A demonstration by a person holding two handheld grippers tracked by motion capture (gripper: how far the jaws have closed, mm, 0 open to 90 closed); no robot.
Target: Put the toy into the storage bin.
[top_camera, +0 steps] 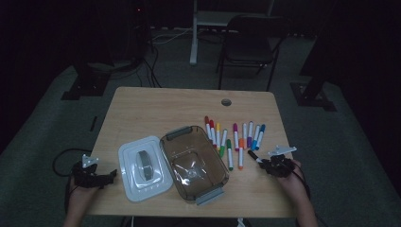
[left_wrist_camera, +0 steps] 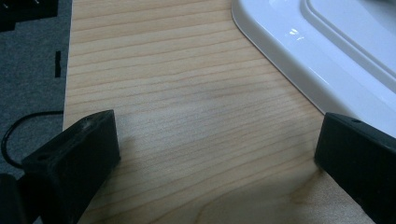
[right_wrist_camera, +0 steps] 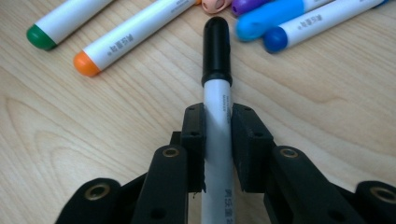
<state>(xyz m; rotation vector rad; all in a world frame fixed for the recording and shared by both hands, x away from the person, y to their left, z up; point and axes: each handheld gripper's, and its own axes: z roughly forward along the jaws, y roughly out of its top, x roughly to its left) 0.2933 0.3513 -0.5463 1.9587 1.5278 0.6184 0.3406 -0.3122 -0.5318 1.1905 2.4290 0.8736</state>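
My right gripper [right_wrist_camera: 217, 119] is shut on a white marker with a black cap [right_wrist_camera: 216, 51], pads pressed against both sides of its barrel; the cap points away toward the row of markers. From above, this gripper [top_camera: 265, 162] sits at the table's right front with the black-capped marker [top_camera: 253, 156] sticking out to the left. Several coloured markers [top_camera: 231, 137] lie in a row on the table. My left gripper [top_camera: 112, 174] rests at the left front edge, jaws wide open over bare wood [left_wrist_camera: 205, 140], close to the white lid [left_wrist_camera: 317, 56].
A clear brown container [top_camera: 194, 163] with grey handles stands at the middle front, the white lid [top_camera: 144, 168] beside it on its left. A cable hole [top_camera: 226, 102] is at the table's far edge. A chair [top_camera: 250, 45] stands beyond the table.
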